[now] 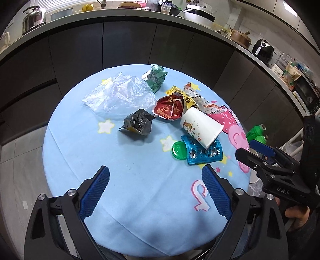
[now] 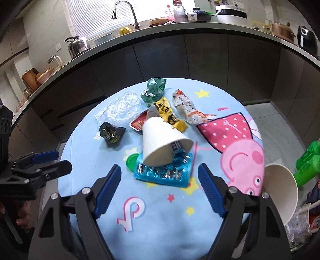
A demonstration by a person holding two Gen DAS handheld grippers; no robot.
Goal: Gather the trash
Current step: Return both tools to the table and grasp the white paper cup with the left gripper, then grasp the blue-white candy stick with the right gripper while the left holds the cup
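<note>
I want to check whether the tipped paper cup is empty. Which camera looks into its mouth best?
The right wrist view: the paper cup opens toward the camera, showing something inside at the rim. The left wrist view shows the cup side-on, printed wall only, the mouth facing away.

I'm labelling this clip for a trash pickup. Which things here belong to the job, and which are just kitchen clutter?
Job:
paper cup
blue blister tray
green lid
black foil packet
clear plastic bag
green wrapper
red tray

Clutter:
kettle
faucet
air fryer
</note>
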